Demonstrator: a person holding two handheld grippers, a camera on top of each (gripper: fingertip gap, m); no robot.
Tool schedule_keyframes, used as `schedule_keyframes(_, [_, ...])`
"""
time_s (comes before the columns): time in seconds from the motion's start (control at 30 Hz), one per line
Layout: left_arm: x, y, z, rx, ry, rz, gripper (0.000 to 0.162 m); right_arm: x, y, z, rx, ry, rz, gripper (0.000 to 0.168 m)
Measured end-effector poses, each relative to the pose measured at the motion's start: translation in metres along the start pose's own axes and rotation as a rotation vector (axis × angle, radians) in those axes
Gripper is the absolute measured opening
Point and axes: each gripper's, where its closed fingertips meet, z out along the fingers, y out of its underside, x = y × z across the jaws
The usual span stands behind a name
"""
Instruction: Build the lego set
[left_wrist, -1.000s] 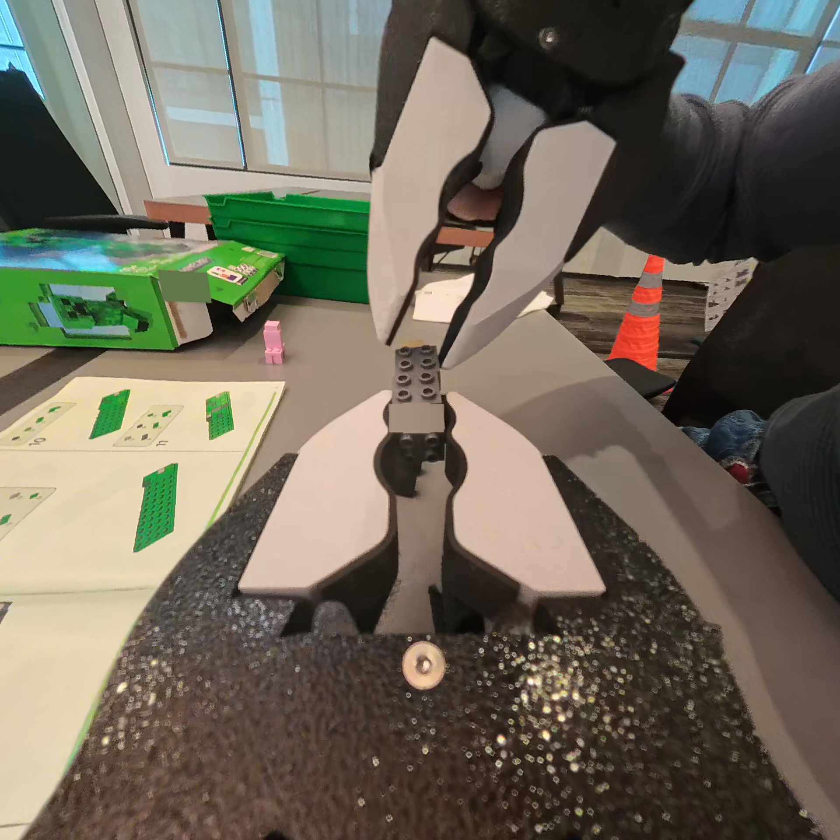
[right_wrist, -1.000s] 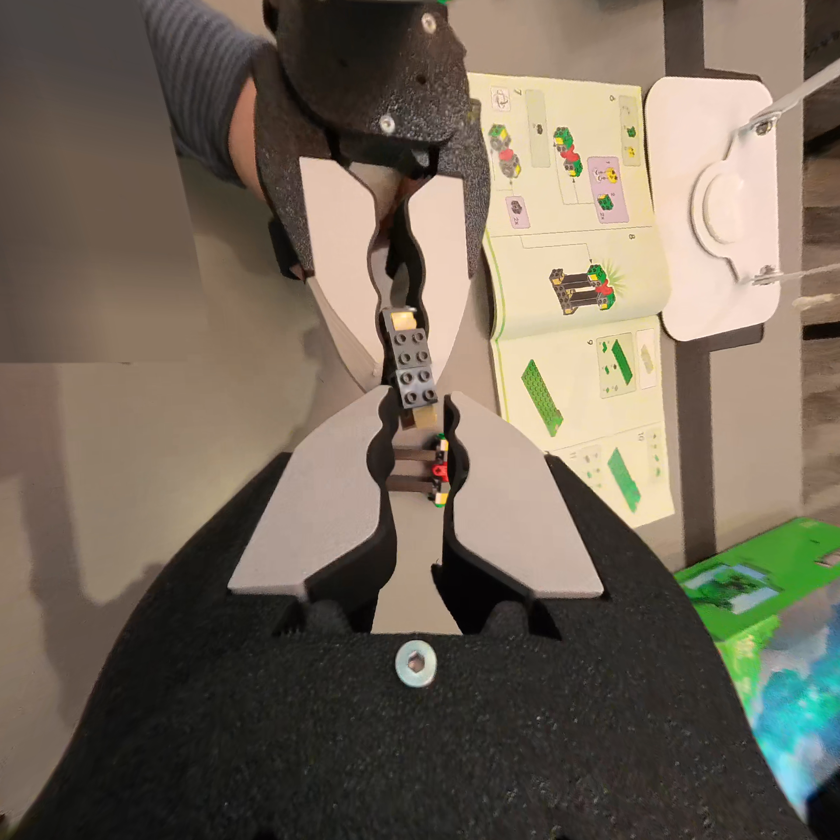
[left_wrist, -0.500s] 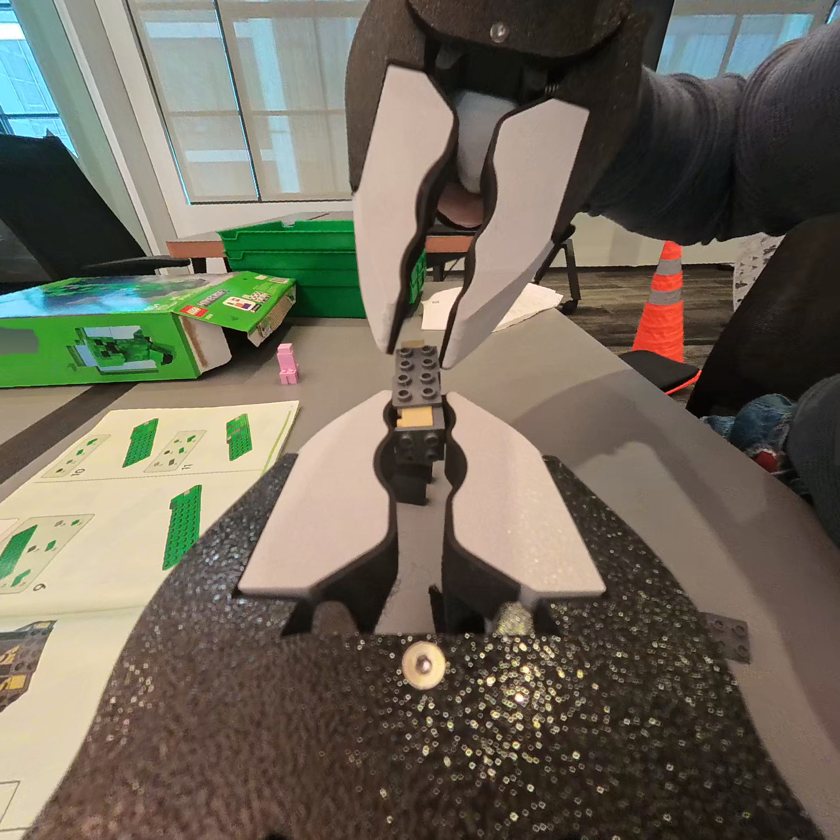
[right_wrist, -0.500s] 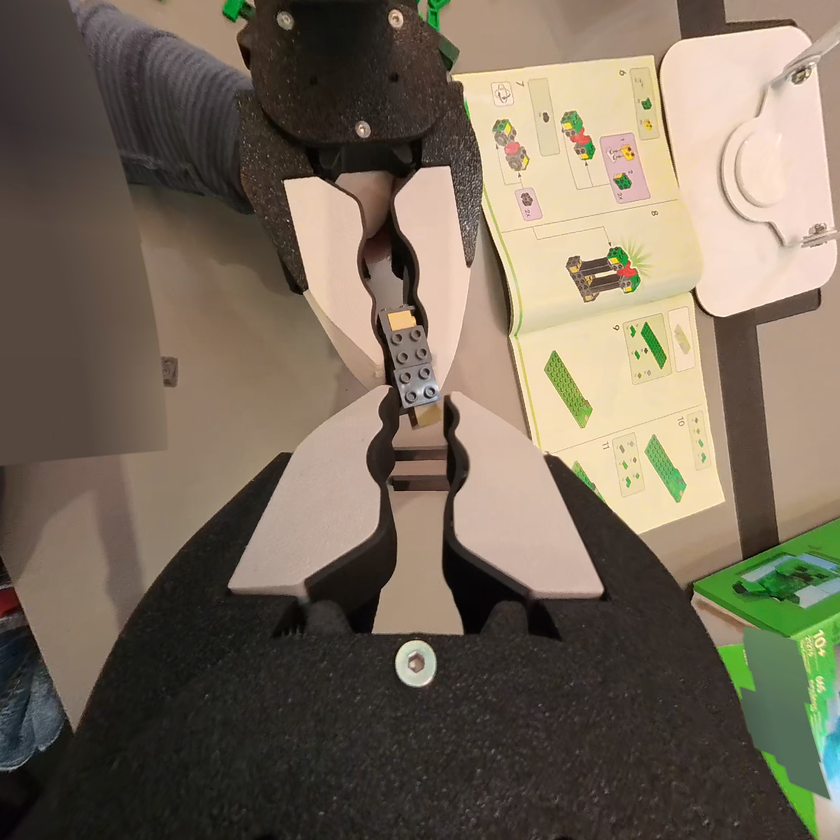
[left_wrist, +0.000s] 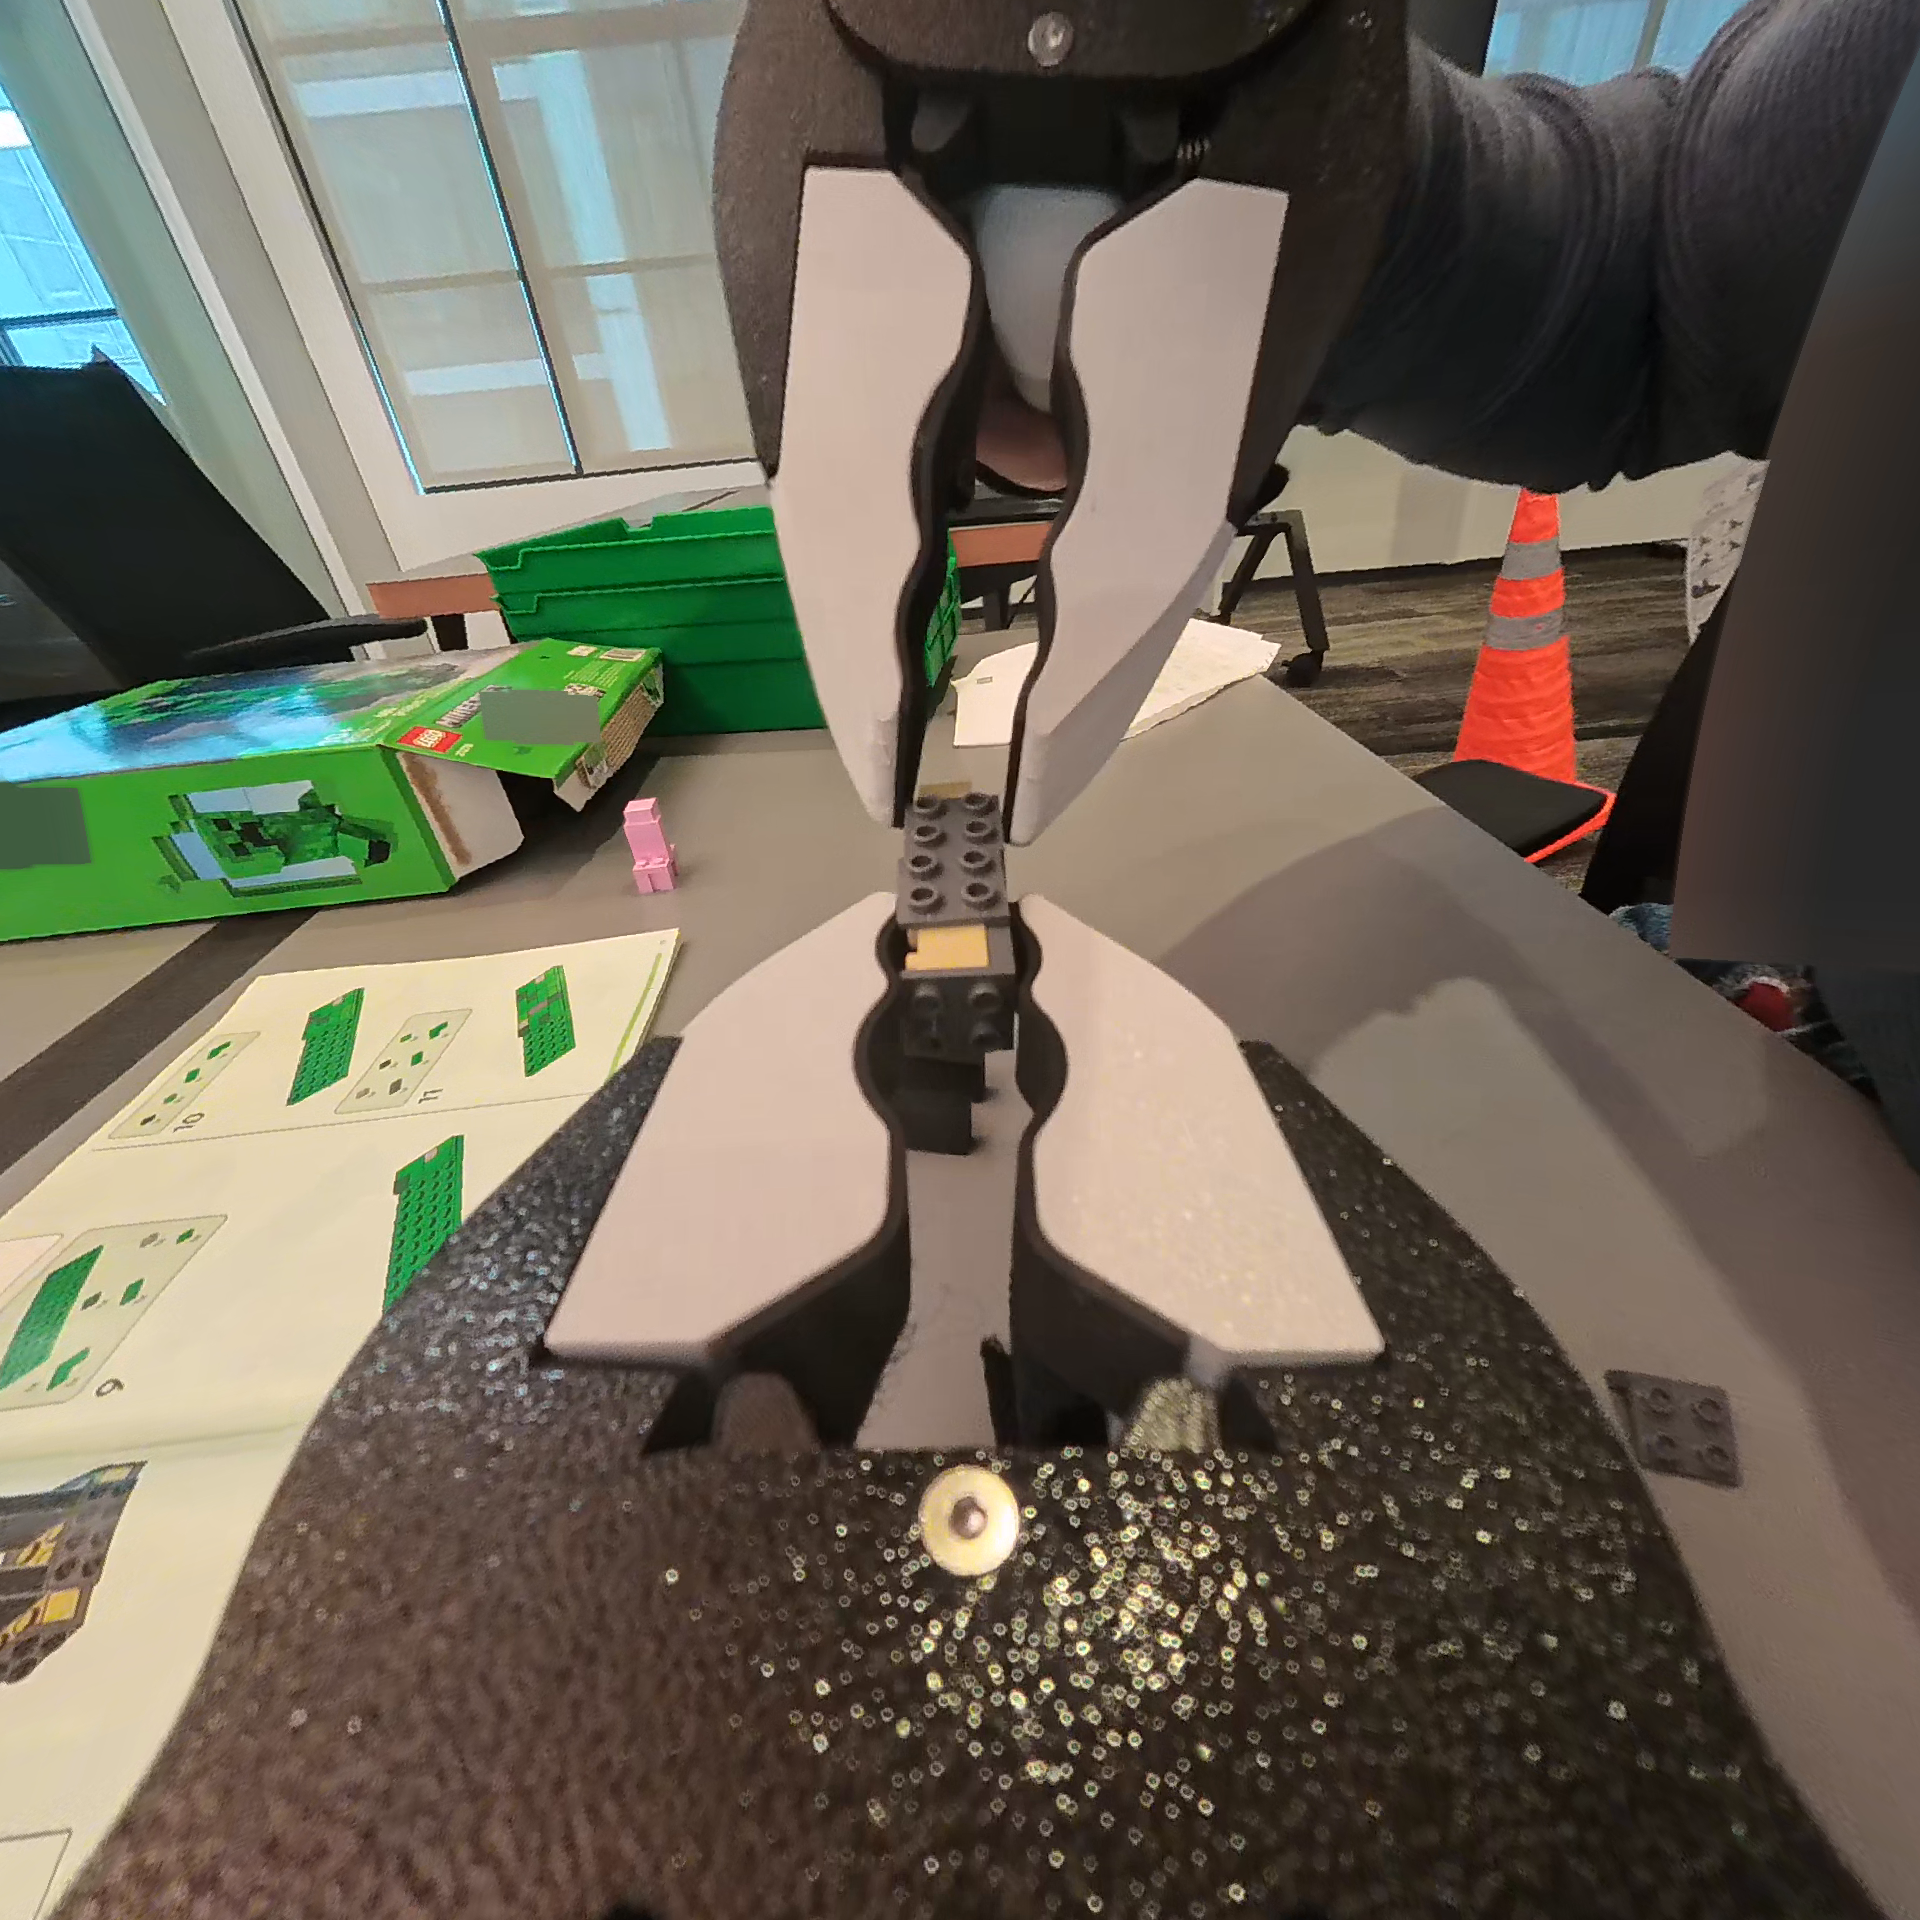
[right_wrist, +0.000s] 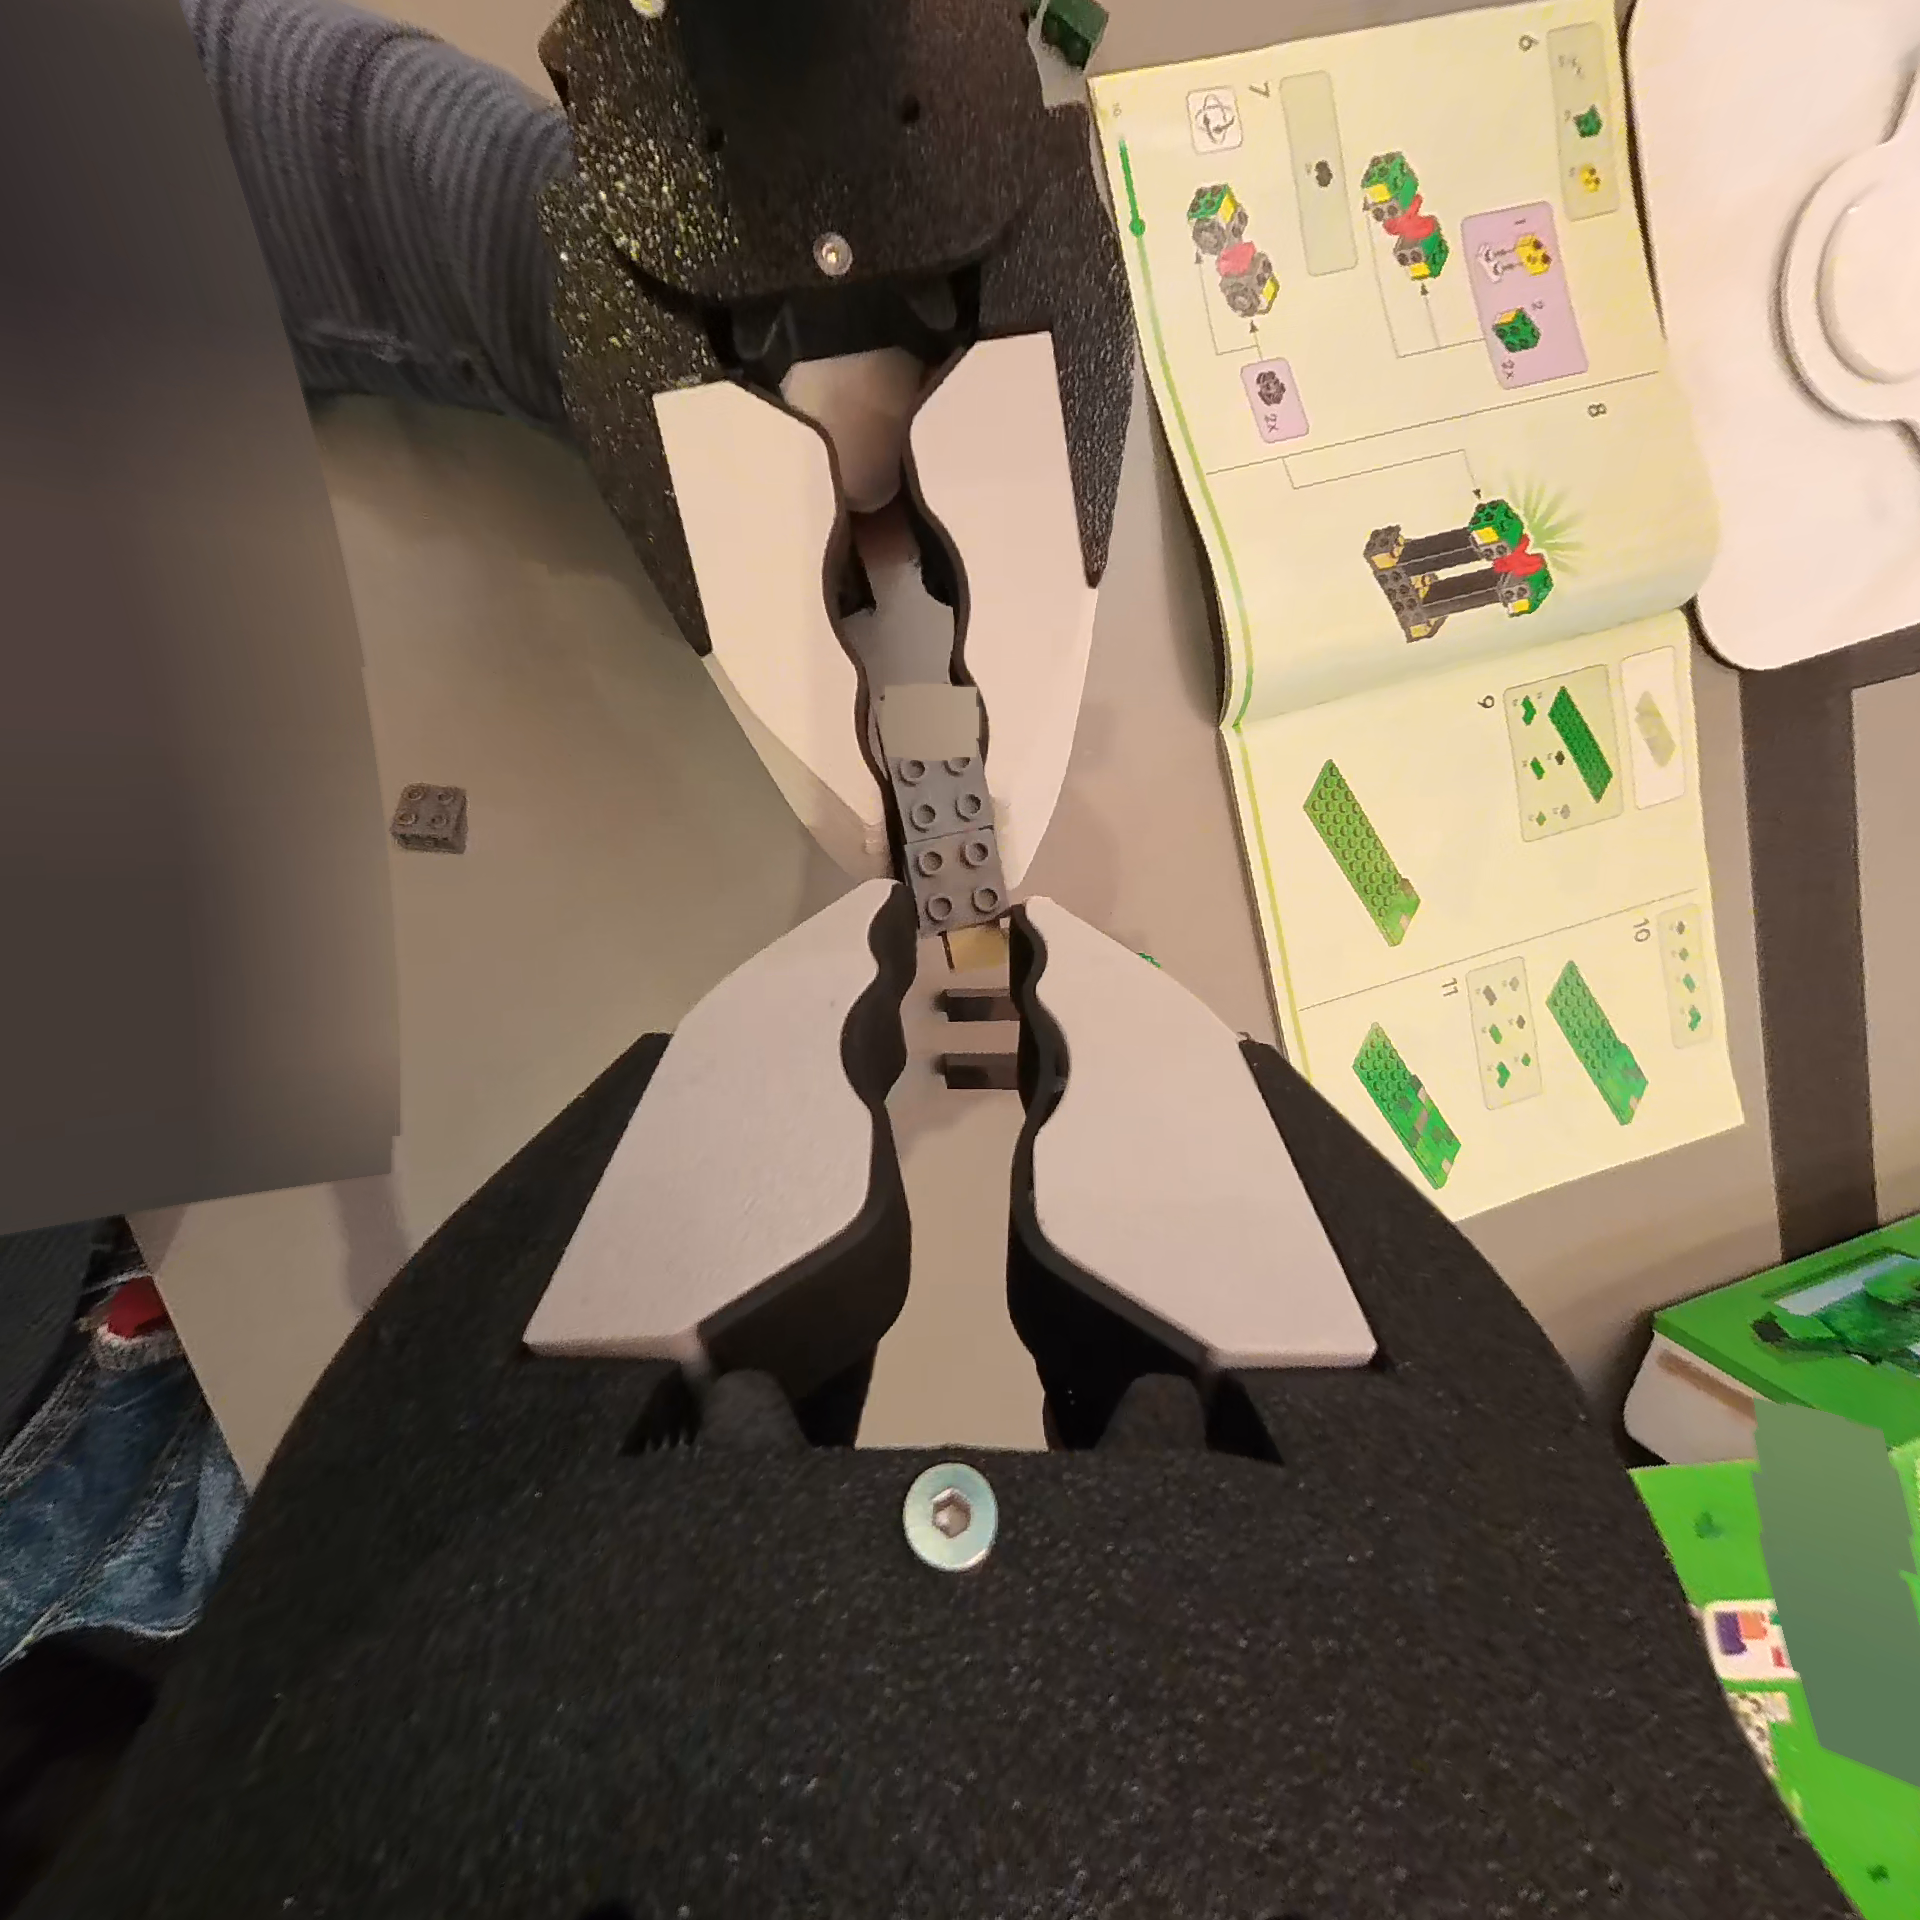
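A small lego assembly (left_wrist: 954, 871), with dark grey studded plates on top, a tan piece and black bricks below, is held in the air between both grippers. My left gripper (left_wrist: 956, 920) is shut on its near end. My right gripper (left_wrist: 954, 826) comes down from above and is shut on its far end. In the right wrist view the assembly (right_wrist: 940, 821) runs from my right gripper (right_wrist: 954, 920) up into the left gripper (right_wrist: 948, 844), with black beams (right_wrist: 977, 1039) showing below. A loose dark grey 2x2 plate (left_wrist: 1673, 1429) lies on the grey table (left_wrist: 1351, 935) and also shows in the right wrist view (right_wrist: 429, 818).
An open instruction booklet (left_wrist: 312, 1091) (right_wrist: 1455, 727) lies on the table. A green set box (left_wrist: 239, 800) (right_wrist: 1818, 1455) and a pink figure (left_wrist: 649, 847) are behind it. Green trays (left_wrist: 665, 613), an orange cone (left_wrist: 1522, 644) and a white stand base (right_wrist: 1818, 312) are farther off. Both grippers' tips are close together, under 4 cm apart.
Both grippers keep their hold on the assembly and have moved together. The booklet now looms larger in the right view, and the loose 2x2 plate has come into view.
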Motion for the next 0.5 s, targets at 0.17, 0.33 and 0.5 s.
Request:
schedule_keyframes(0.17, [0.0024,-0.0021,0.0004,0.013,0.014,0.0,0.016,-0.0019,0.0002,-0.0021,-0.007,0.002,-0.02,0.016])
schedule_keyframes(0.33, [0.0042,-0.0025,0.0012,0.015,0.021,0.009,0.016,-0.0034,0.001,-0.003,-0.015,0.01,-0.046,0.015])
schedule_keyframes(0.5, [0.0054,-0.002,0.0019,0.012,0.027,0.014,0.016,-0.0044,0.0023,-0.0031,-0.022,0.017,-0.068,0.015])
